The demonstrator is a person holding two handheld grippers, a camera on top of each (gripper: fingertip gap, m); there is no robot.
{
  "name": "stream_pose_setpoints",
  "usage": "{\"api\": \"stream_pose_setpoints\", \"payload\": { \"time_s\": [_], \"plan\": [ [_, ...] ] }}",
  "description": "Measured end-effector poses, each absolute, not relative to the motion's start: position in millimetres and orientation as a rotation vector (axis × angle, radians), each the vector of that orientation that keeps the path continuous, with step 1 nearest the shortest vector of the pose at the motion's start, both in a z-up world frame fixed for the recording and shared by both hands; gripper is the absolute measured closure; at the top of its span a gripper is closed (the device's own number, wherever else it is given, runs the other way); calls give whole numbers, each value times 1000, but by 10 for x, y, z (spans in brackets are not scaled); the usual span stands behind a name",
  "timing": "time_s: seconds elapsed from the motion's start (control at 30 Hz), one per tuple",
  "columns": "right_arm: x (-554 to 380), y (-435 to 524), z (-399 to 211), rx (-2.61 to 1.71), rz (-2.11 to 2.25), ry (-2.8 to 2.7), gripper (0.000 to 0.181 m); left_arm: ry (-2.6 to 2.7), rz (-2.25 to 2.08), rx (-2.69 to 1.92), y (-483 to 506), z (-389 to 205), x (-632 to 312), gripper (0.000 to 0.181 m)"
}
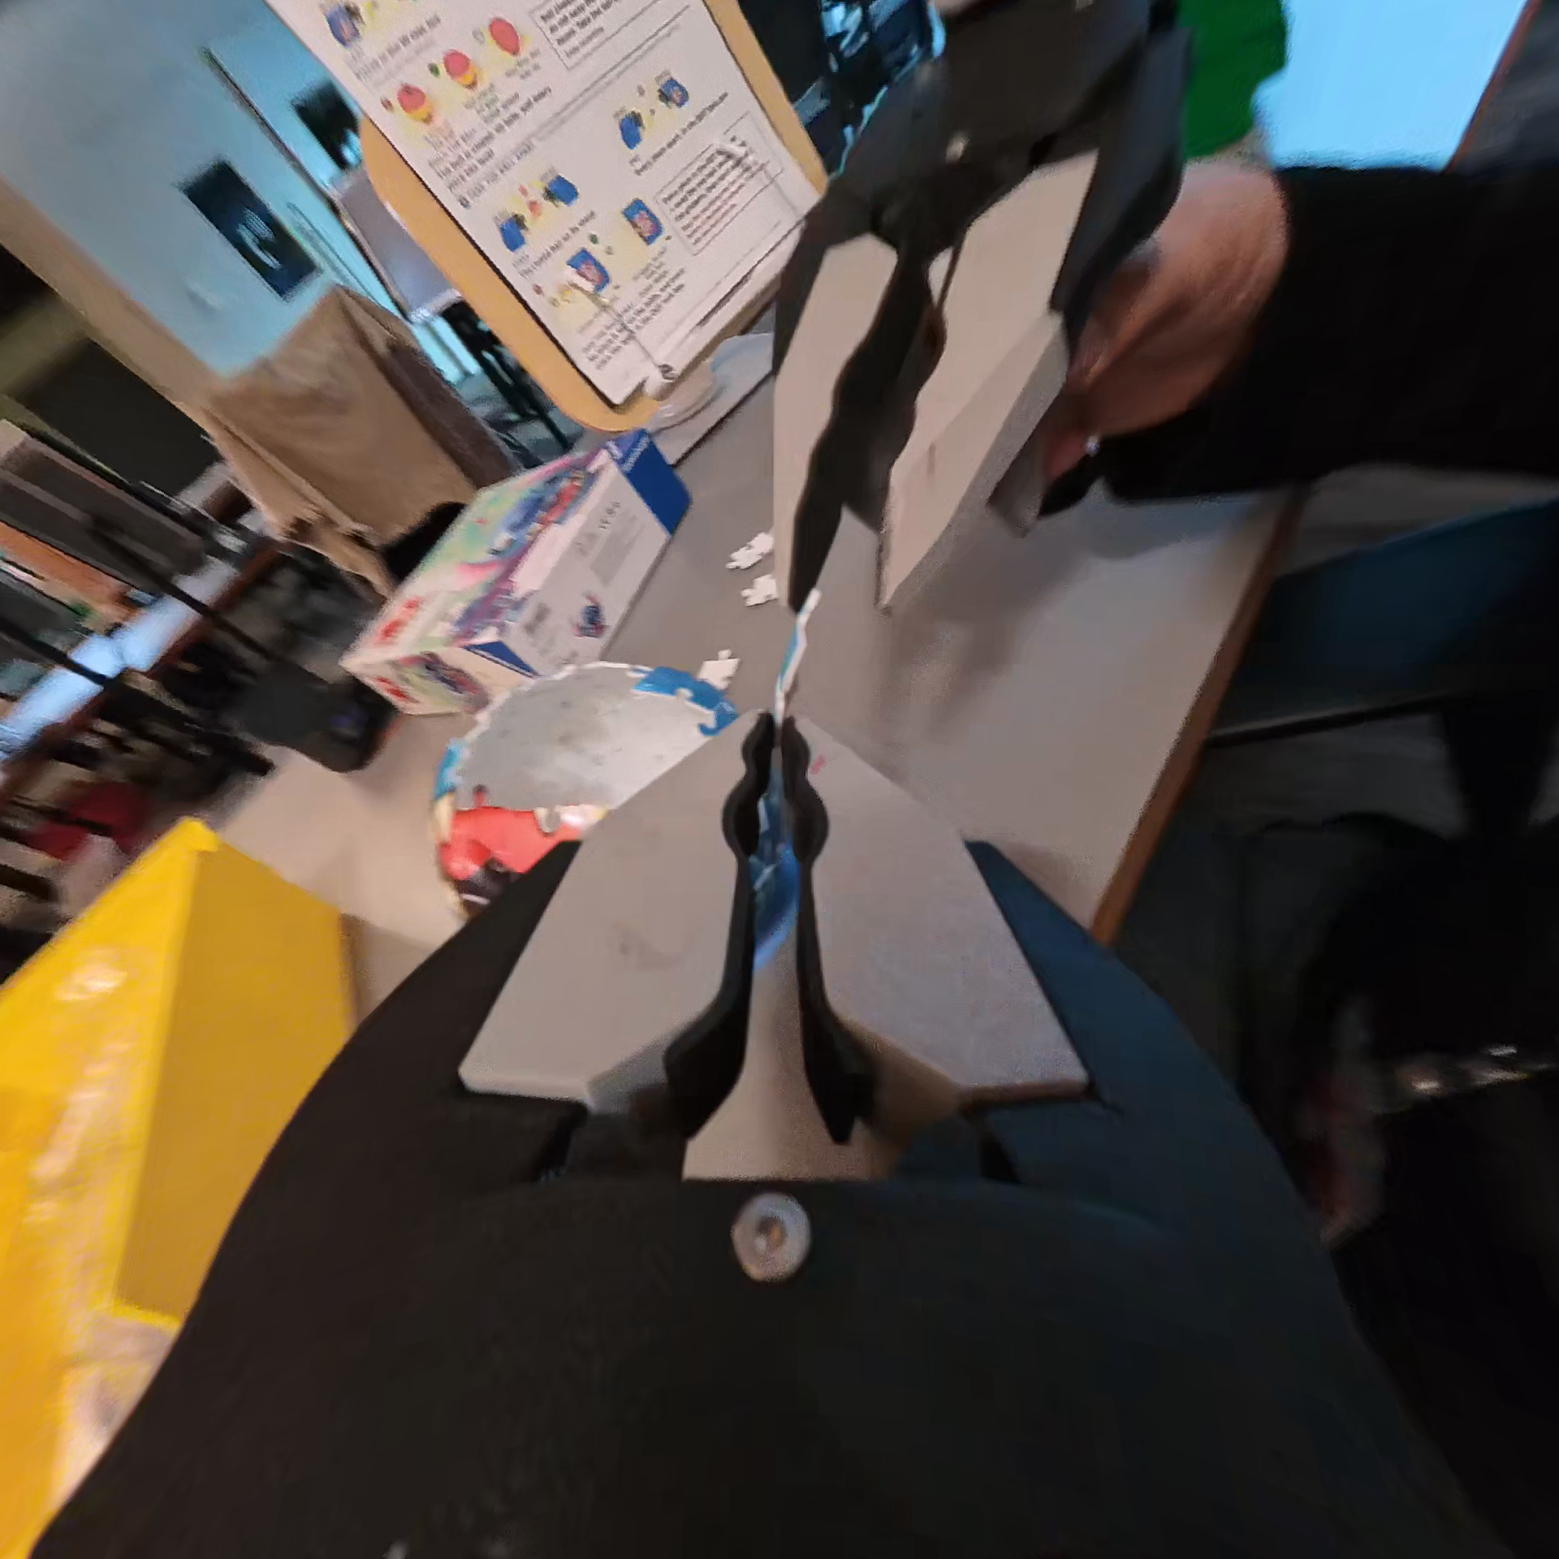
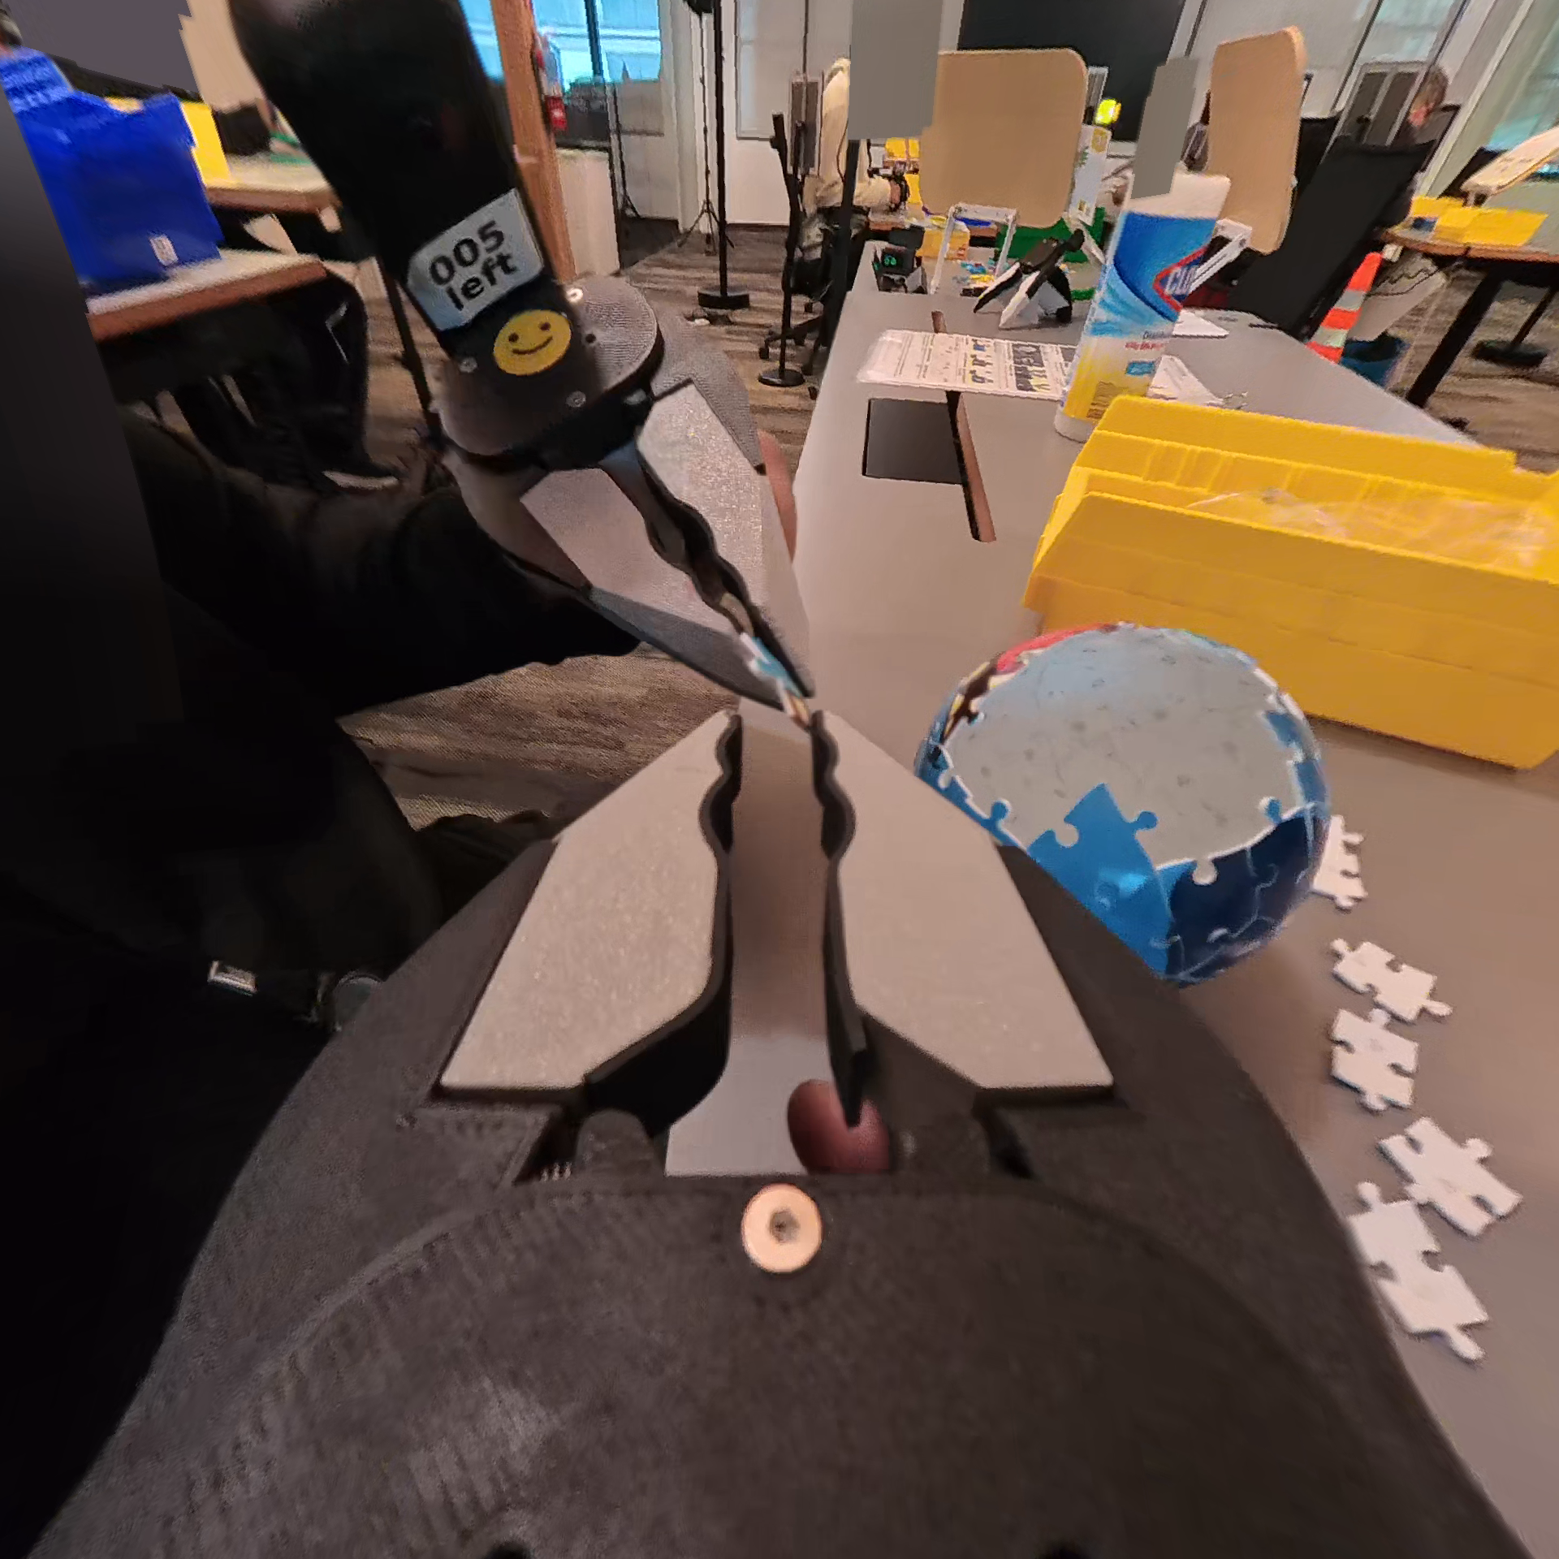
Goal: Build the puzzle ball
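Above the grey tabletop's (image 2: 911,590) near edge, the left gripper (image 1: 774,734) pinches a thin blue cardboard puzzle piece (image 1: 789,666) edge-on; the right gripper's (image 2: 780,725) jaws stand spread beside it. Half-built blue puzzle ball (image 2: 1130,793) rests nearby: light, flimsy, best pinched flat-faced.

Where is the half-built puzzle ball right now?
The ball sits on the grey table, right of centre in the right wrist view, in front of the yellow bins, with loose white pieces beside it. Neither claw touches it.

Half-built blue puzzle ball (image 2: 1130,793) on table, open-topped — white pieces (image 2: 1383,1063) beside
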State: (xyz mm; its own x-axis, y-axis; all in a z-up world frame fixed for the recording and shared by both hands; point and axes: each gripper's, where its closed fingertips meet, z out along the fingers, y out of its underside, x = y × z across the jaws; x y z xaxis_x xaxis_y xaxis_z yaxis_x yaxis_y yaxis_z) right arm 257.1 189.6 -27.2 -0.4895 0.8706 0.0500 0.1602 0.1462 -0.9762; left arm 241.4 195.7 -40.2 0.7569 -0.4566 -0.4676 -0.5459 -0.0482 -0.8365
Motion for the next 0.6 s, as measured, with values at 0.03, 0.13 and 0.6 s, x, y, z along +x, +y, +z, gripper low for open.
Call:
{"api": "stream_pose_setpoints", "payload": {
  "time_s": [0.03, 0.13, 0.6],
  "plan": [
    [2577, 1883, -250, -962, 1356, -1782, 163, 854, 166, -1629, 1955, -391, 2394, 181],
    [2621, 1830, -226, -848, 1214, -1818, 153, 1041, 486, -1343, 1901, -358, 2338, 181],
    [2319, 1699, -356, -647, 710, -1756, 147, 1153, 918, -1056, 1870, -405, 2155, 181]
  ]
}}
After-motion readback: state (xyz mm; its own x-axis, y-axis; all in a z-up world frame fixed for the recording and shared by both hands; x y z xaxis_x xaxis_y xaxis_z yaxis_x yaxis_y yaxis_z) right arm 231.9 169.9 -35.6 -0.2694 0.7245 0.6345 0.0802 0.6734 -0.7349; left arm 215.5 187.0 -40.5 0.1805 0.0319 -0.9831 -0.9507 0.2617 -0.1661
